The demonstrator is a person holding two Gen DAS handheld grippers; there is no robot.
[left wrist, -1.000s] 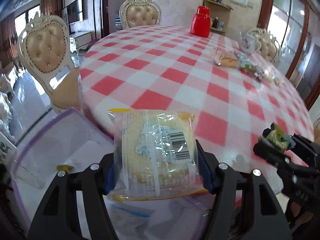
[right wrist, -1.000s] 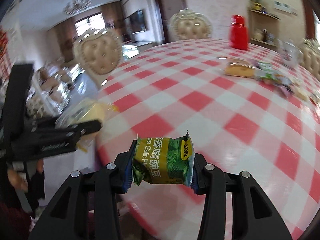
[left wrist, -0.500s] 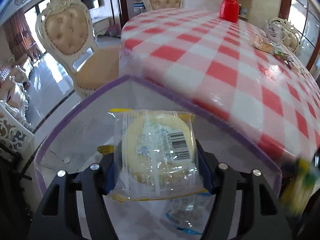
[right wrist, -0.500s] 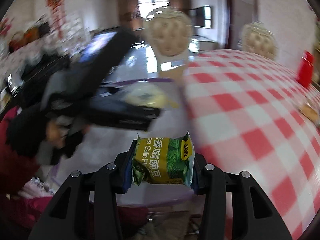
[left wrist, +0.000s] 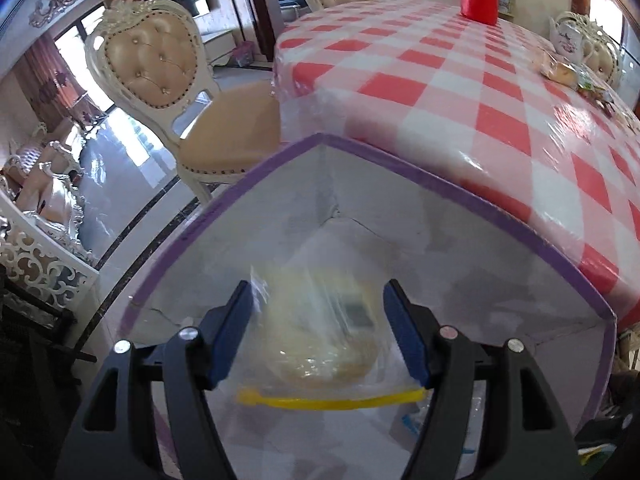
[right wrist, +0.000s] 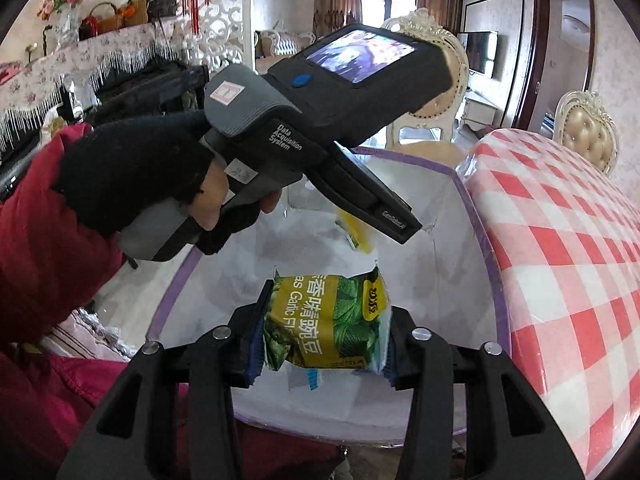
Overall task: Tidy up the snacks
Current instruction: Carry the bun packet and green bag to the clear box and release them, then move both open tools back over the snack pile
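Two grippers over purple-rimmed box (left wrist: 460,192): left gripper (left wrist: 318,336) fingers just opening, blurred cake packet (left wrist: 320,336) loose between; right gripper (right wrist: 320,332) fingers just opening, green pea packet (right wrist: 328,320) between, contact uncertain.

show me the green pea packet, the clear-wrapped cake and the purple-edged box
green pea packet (right wrist: 330,320), right wrist view, printed front
clear-wrapped cake (left wrist: 320,340), left wrist view, blurred middle
purple-edged box (left wrist: 460,189), left wrist view, purple rim

Left wrist view: the camera is sitting behind the left gripper (left wrist: 318,332), looking steeply down, close, into the purple-rimmed box (left wrist: 400,168), with the checked table (left wrist: 500,92) rising behind. Right wrist view: the camera is looking along the right gripper (right wrist: 324,324), less steeply, across the left gripper (right wrist: 380,204). Both views are sharing the purple-rimmed box (right wrist: 464,184) and the checked table (right wrist: 560,248) edge.
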